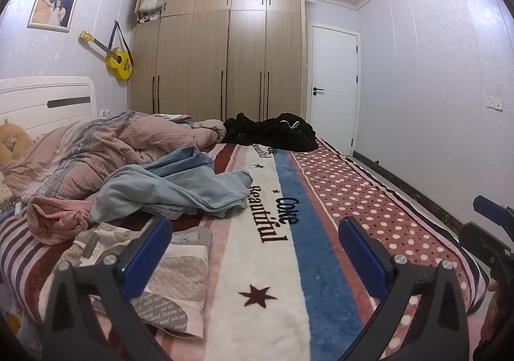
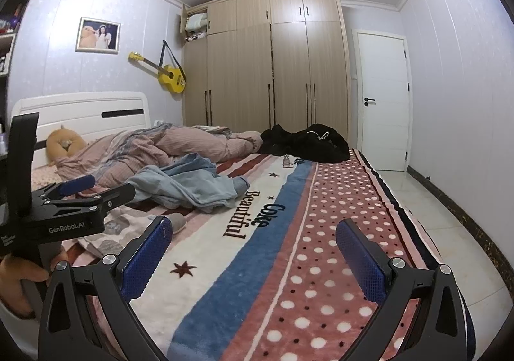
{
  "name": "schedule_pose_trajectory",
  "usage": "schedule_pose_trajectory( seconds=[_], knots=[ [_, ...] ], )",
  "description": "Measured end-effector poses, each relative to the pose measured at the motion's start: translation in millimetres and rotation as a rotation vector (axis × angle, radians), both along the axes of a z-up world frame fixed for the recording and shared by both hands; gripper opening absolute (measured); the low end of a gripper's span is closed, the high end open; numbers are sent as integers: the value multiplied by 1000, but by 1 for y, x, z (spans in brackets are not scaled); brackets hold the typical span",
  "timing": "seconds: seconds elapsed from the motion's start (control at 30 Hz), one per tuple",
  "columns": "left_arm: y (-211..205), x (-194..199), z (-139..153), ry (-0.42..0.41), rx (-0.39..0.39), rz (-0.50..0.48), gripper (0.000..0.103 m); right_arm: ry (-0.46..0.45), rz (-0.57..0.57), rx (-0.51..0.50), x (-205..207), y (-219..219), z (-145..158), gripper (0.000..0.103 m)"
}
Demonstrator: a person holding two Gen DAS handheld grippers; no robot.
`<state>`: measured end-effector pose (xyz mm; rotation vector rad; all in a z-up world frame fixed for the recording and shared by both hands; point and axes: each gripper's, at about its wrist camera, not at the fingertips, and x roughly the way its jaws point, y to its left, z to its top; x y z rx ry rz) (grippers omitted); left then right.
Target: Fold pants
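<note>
Black left gripper (image 1: 255,251) and right gripper (image 2: 253,251), blue textured jaws, silver screws, white "GenRobot.AI" lettering.

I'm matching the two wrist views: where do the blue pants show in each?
Left wrist: blue pants, crumpled left of centre, beside the "Beautiful" lettering.
Right wrist: blue pants, left of centre, beyond the left hand-held gripper.
Shared landmark: yellow guitar on the wall.
</note>
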<state>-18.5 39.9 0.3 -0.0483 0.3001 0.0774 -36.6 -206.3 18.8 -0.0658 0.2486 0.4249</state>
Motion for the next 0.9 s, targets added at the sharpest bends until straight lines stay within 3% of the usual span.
schedule_pose_trajectory(
  seconds=[0.9],
  knots=[
    [0, 0, 0, 1, 6, -1, 102, 1, -1, 4, 1, 0, -1, 102]
  ],
)
